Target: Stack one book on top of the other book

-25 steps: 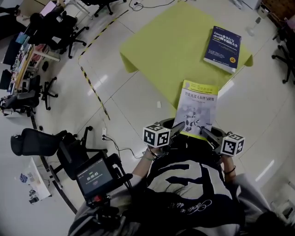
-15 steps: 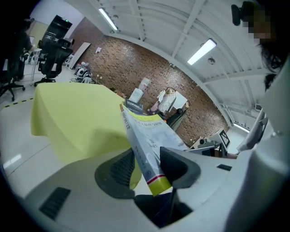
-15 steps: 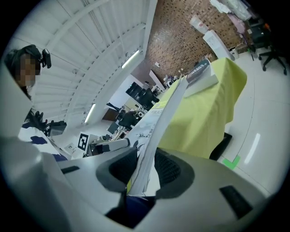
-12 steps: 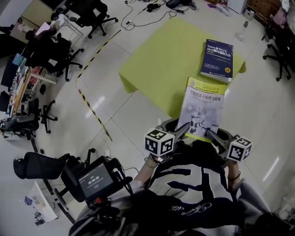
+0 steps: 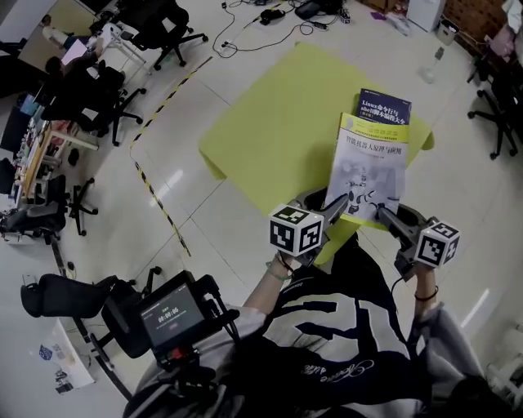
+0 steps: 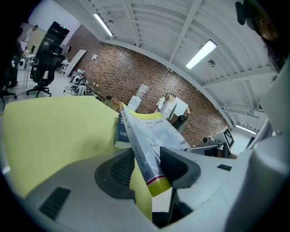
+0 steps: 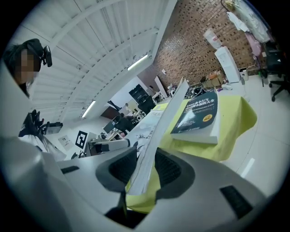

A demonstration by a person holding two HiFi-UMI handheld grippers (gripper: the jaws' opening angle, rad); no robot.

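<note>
A white book with yellow bands (image 5: pixel 369 167) hangs in the air over the near edge of the yellow table (image 5: pixel 278 122). My left gripper (image 5: pixel 335 211) is shut on its near left corner and my right gripper (image 5: pixel 384 214) on its near right corner. In the head view it covers the near part of the dark blue book (image 5: pixel 386 104), which lies flat on the table. In the left gripper view the white book (image 6: pixel 147 136) runs between the jaws (image 6: pixel 147 170), with the blue book (image 6: pixel 120 131) beyond. The right gripper (image 7: pixel 145 170) clamps the white book's edge (image 7: pixel 161 131), with the blue book (image 7: pixel 197 115) ahead.
Office chairs (image 5: pixel 155 28) and desks stand at the left. A black-and-yellow tape line (image 5: pixel 159 175) runs across the white floor, and cables (image 5: pixel 270 16) lie behind the table. A screen device (image 5: pixel 167 314) sits by the person's left side, and more chairs (image 5: pixel 498 98) stand at the right.
Both grippers have lifted the white book and carried it forward over the table. It now overlaps the blue book in the head view, where before it lay short of it.
</note>
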